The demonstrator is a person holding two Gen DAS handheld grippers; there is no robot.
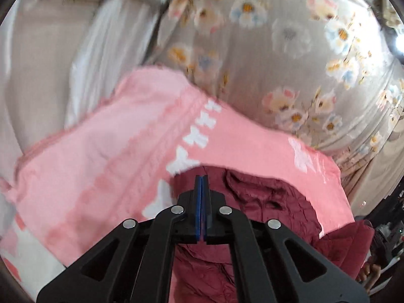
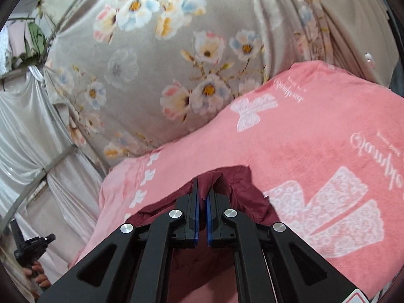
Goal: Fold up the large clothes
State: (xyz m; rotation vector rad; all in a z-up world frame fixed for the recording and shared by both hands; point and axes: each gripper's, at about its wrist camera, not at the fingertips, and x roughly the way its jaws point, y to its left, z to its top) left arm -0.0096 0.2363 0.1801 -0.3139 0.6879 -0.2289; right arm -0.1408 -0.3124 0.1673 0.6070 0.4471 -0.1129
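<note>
Curtain (image 2: 151, 58) w/ grey floral print is filling the 12 o'clock half of both views, hanging just behind the pink blanket (image 2: 315, 139) I'm working over. Maroon garment (image 2: 242, 192) is lying on that blanket at 6 o'clock. My right gripper (image 2: 202, 189) is pinching a raised fold of it, jaws nearly together. My left gripper (image 1: 202, 179) is showing pads pressed flat together, w/ maroon cloth (image 1: 265, 202) right beneath; can't tell if any is caught. Right view alone is catching white drapes (image 2: 27, 126) at 9 and a hand (image 2: 38, 275) on a black handle at 8. Left view is blurring at 10 o'clock.
</note>
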